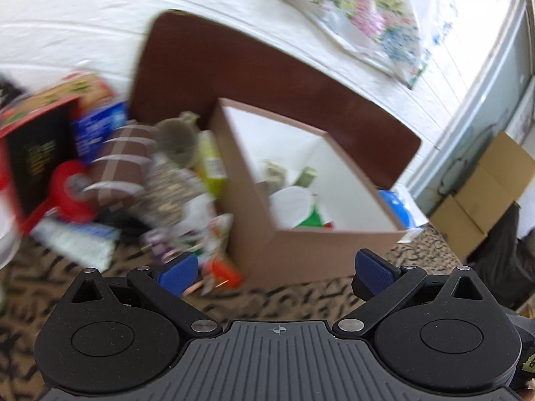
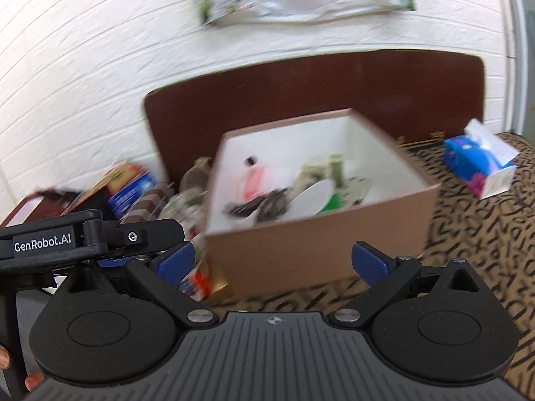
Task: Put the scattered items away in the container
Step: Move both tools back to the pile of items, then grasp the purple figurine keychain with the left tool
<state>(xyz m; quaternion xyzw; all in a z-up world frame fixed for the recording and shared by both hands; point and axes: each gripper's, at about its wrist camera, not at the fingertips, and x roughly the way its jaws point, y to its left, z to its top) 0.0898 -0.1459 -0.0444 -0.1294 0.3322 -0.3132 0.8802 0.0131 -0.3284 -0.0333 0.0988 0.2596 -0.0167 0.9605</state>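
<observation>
A brown cardboard box (image 1: 254,220) with a white inside stands on the patterned cloth and holds several items, among them a white lid and a green piece. The same box (image 2: 301,250) fills the middle of the right wrist view. Left of it lies a blurred pile: a brown football (image 1: 120,163), a red tape roll (image 1: 72,190), a blue pack (image 1: 98,130), a grey cup (image 1: 177,140). My left gripper (image 1: 279,272) is open and holds nothing, just before the box's near corner. My right gripper (image 2: 276,262) is open too, in front of the box. The left gripper's body (image 2: 67,240) shows at the left.
A dark brown headboard (image 2: 334,83) stands behind the box against a white panelled wall. A blue tissue pack (image 2: 478,163) lies right of the box. A floral plastic bag (image 1: 361,20) hangs on the wall. Cardboard boxes (image 1: 481,193) stand on the floor at right.
</observation>
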